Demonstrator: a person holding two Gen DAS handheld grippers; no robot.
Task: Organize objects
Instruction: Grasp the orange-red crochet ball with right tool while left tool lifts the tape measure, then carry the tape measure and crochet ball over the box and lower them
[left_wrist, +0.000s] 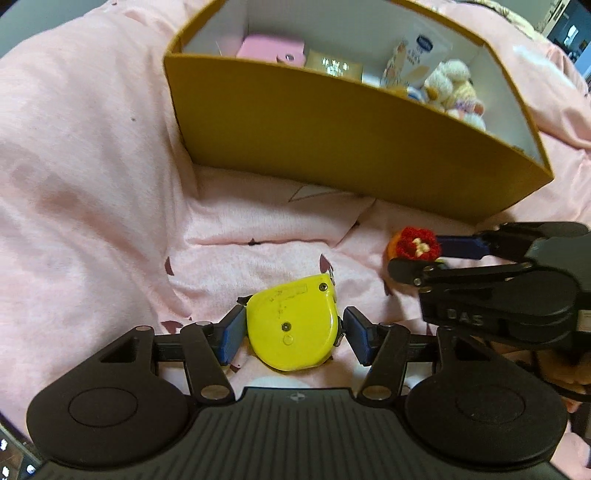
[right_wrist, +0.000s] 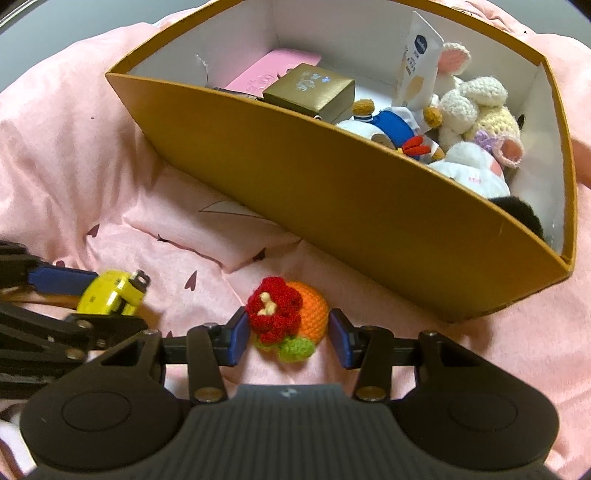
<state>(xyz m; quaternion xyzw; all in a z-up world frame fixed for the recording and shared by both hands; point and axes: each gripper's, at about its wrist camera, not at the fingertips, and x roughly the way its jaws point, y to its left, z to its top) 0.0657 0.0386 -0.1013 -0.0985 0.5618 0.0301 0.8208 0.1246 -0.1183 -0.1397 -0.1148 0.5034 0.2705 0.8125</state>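
A yellow tape measure (left_wrist: 293, 326) lies on the pink bedsheet between the blue pads of my left gripper (left_wrist: 293, 334). The left pad touches it; a small gap shows at the right pad. It also shows in the right wrist view (right_wrist: 110, 293). A crocheted orange with a red flower (right_wrist: 290, 317) lies between the pads of my right gripper (right_wrist: 288, 334), which is open around it with gaps on both sides. The crocheted piece also shows in the left wrist view (left_wrist: 415, 247). A mustard cardboard box (right_wrist: 332, 177) stands behind both, also in the left wrist view (left_wrist: 314, 136).
The box holds a pink case (right_wrist: 273, 70), a gold gift box (right_wrist: 310, 90), a white carton (right_wrist: 417, 62) and several plush and crocheted toys (right_wrist: 472, 110). The pink sheet (left_wrist: 92, 166) is rumpled with folds to the left of the box.
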